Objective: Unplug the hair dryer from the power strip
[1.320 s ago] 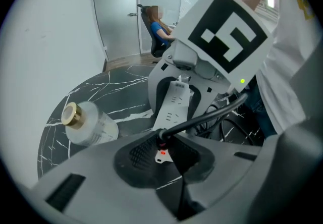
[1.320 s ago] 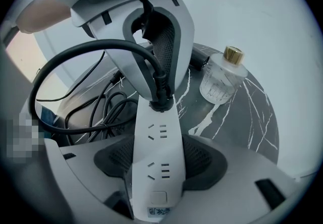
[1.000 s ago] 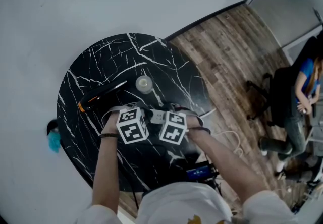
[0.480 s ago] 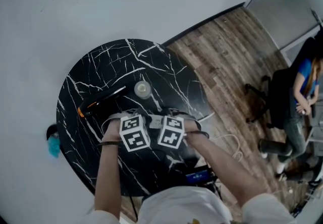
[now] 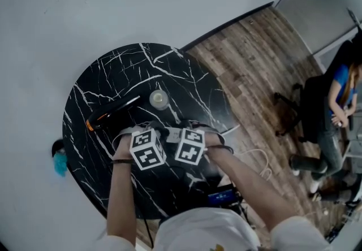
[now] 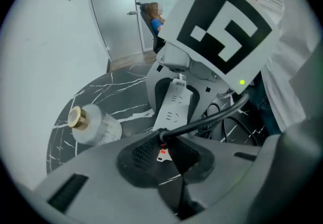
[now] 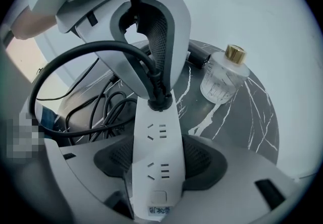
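Marble table (image 5: 113, 72) — power strip (image 7: 156, 167) label unreadable.

Table layout, strip at centre.
Power strip (image 7: 154, 137) lies on table (image 5: 130, 69), between right gripper (image 7: 156, 165) jaws; plug (image 7: 158, 100) at its far end, inside left gripper (image 6: 164, 150); bottle (image 5: 159, 99) behind; hair dryer (image 5: 110, 113), apparently, left of bottle.

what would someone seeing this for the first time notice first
The two grippers' black-and-white marker cubes, side by side over the round black marble table, catch the eye first. Beneath them the right gripper clamps a white power strip while the left gripper is shut on the black plug at its far end. A gold-capped glass bottle sits just beyond.
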`<state>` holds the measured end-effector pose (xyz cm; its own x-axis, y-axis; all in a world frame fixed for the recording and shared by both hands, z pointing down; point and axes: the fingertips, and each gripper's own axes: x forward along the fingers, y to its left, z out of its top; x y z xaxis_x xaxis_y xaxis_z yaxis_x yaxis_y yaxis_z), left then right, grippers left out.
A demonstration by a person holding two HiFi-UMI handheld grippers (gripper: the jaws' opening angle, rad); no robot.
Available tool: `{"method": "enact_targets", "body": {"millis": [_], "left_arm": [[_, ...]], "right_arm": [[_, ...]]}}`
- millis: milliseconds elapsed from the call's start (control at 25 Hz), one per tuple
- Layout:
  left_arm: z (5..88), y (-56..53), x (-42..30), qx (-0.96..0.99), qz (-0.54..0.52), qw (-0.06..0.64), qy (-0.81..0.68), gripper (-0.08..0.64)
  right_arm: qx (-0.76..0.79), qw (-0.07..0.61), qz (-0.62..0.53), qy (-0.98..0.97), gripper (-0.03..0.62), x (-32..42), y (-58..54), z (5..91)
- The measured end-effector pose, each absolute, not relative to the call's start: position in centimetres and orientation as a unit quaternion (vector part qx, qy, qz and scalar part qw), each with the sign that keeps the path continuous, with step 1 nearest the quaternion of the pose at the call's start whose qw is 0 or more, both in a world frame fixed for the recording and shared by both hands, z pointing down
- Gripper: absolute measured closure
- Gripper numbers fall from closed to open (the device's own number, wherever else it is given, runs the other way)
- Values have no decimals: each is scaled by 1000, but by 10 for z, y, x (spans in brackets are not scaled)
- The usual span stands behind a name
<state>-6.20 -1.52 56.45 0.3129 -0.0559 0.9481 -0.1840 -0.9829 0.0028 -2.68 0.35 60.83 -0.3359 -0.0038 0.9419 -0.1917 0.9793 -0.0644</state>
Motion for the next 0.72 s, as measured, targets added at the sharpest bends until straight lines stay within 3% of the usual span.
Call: {"method": "enact_targets", "body": {"millis": [200,400,600,720], "left_arm": [[567,-16,-61,818,560,126,-41,509],[563,-14,-61,807,583,66,-70,511],[565,-18,-61,821,551,145,-46,508],[561,-17,-59,818,562,108,-57,508]], "right_arm": [[61,562,77,-821,325,-28,5,609],[61,566,81,-818,325,-28,4,608],[61,566,79,-818,325,-26,4,608],[63,567,85,-817,325,-26,4,608]]}}
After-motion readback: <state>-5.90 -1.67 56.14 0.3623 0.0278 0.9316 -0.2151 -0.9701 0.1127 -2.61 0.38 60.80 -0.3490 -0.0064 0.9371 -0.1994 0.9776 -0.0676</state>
